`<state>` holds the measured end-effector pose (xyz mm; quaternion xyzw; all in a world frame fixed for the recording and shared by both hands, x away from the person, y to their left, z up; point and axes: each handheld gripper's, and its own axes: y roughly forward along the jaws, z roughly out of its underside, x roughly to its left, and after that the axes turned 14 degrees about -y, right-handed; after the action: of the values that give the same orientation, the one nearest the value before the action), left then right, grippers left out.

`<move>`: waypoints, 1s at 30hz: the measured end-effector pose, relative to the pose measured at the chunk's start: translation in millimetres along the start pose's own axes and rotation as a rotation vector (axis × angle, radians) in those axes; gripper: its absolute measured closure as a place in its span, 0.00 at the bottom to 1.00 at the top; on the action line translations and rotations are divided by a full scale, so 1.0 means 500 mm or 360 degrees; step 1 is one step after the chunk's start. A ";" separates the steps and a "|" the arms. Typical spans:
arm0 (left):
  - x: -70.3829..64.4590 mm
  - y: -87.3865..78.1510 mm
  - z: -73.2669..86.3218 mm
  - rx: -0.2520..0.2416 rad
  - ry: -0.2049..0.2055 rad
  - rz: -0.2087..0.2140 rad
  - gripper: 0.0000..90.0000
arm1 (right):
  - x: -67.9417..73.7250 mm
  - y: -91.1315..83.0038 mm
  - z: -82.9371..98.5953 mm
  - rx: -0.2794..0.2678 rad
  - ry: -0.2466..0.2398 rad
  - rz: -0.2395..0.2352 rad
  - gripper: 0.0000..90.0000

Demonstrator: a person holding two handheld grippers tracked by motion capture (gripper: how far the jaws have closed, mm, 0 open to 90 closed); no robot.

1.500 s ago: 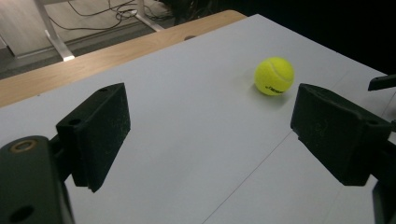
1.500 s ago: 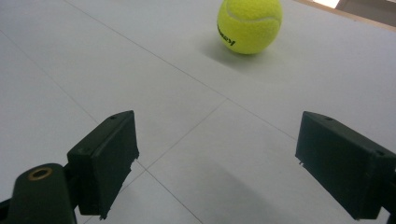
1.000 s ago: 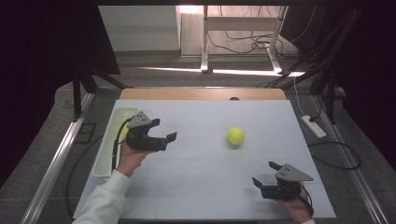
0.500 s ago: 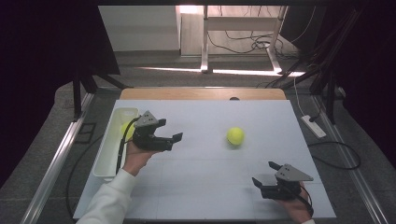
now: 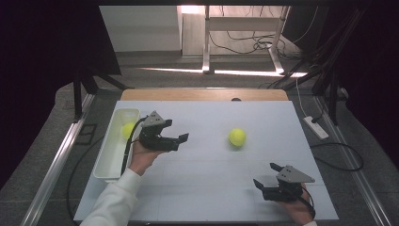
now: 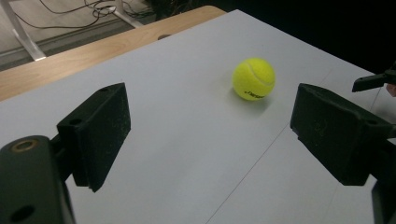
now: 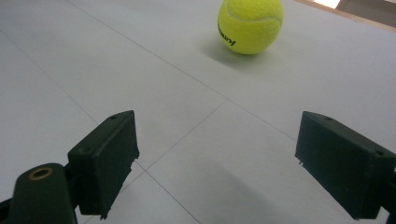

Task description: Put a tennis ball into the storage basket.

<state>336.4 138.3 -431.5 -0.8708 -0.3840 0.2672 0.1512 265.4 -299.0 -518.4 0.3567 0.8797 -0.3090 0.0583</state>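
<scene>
White tray (image 5: 107, 160) sat at far left of the worktop (image 5: 202, 188), one yellow tennis ball in the tray (image 5: 128, 129) at its far end. Just right of it, left gripper (image 5: 179, 140) was held above the worktop, jaws wide apart, nothing between them, aimed rightward at the loose tennis ball (image 5: 237, 137). That ball lay on bare worktop right of centre, well apart from both grippers; in the left gripper view the tennis ball (image 6: 253, 78) appeared ahead, between the two jaws' lines but nearer the right one. Right gripper (image 5: 268, 178) rested low at the near right edge, jaws also wide apart and empty, ball ahead of it in the right gripper view (image 7: 250, 24).

Risks, as judged:
- Ball free to roll on smooth flat surface; a jaw nudging it on approach would likely send it off, maybe toward the far wooden strip (image 5: 202, 94) or off the edge.
- Approach looked off-centre, so one jaw could hit first and push rather than pinch.
- Closing too high on the round felt could squeeze the ball out downward.
- If both grippers went for it, they could collide.
- On carry to the tray, a loose pinch could drop it short, or it could strike the ball already inside and bounce out.
</scene>
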 end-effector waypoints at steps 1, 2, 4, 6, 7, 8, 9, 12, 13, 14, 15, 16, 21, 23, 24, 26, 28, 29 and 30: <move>-0.001 0.002 0.000 0.0000 0.0002 0.0000 0.14 | 0.000 0.000 0.000 -0.0001 0.0000 0.0000 0.14; -0.002 0.003 -0.001 0.0001 0.0002 0.0000 0.14 | 0.000 0.000 0.000 0.0001 -0.0001 0.0002 0.14; -0.003 0.007 -0.001 0.0005 0.0006 0.0004 0.15 | 0.000 0.000 0.000 -0.0003 0.0000 0.0000 0.14; -0.005 0.011 -0.002 0.0014 0.0010 0.0006 0.15 | 0.000 0.000 0.000 0.0000 -0.0003 0.0001 0.14; -0.005 0.011 -0.002 0.0014 0.0010 0.0006 0.15 | 0.001 0.000 0.000 -0.0004 -0.0002 0.0000 0.14; -0.007 0.015 -0.002 0.0019 0.0009 0.0010 0.15 | 0.000 0.000 0.000 -0.0004 0.0001 -0.0001 0.14; -0.007 0.015 -0.002 0.0019 0.0009 0.0010 0.15 | 0.000 0.000 0.000 -0.0004 0.0001 -0.0001 0.14; -0.008 0.021 -0.002 0.0028 0.0006 0.0012 0.15 | 0.000 0.001 0.000 -0.0002 0.0006 -0.0004 0.14; -0.008 0.023 -0.002 0.0035 0.0010 0.0008 0.15 | 0.000 0.001 0.001 -0.0001 0.0008 -0.0005 0.14; -0.008 0.024 -0.002 0.0041 0.0012 0.0005 0.14 | 0.000 0.002 0.000 -0.0004 0.0010 -0.0005 0.14; -0.008 0.025 -0.002 0.0046 0.0009 0.0005 0.14 | 0.000 0.002 0.000 -0.0007 0.0012 -0.0005 0.14; -0.007 0.026 -0.002 0.0046 0.0005 0.0004 0.14 | 0.000 0.002 0.000 -0.0007 0.0013 -0.0005 0.14; -0.009 0.033 -0.001 0.0054 0.0005 0.0005 0.14 | 0.000 0.002 0.000 -0.0006 0.0015 -0.0007 0.14; -0.011 0.037 -0.001 0.0057 0.0004 0.0007 0.14 | -0.001 0.003 0.000 -0.0013 0.0022 -0.0009 0.14; -0.012 0.040 -0.001 0.0057 0.0003 0.0009 0.14 | -0.001 0.004 0.000 -0.0010 0.0018 -0.0009 0.14; -0.013 0.042 -0.001 0.0060 0.0005 0.0012 0.14 | -0.001 0.004 0.000 -0.0013 0.0018 -0.0012 0.14; -0.017 0.052 -0.003 0.0064 0.0008 0.0020 0.14 | -0.001 0.003 -0.001 -0.0018 0.0018 -0.0011 0.14; -0.017 0.052 -0.003 0.0064 0.0008 0.0020 0.14 | -0.001 0.003 -0.001 -0.0021 0.0022 -0.0012 0.14; -0.017 0.055 -0.003 0.0066 0.0011 0.0022 0.14 | -0.001 0.003 -0.001 -0.0021 0.0022 -0.0012 0.14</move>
<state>348.8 113.9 -440.1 -0.8711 -0.3717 0.2731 0.1688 267.1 -298.0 -518.4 0.3551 0.8834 -0.3010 0.0534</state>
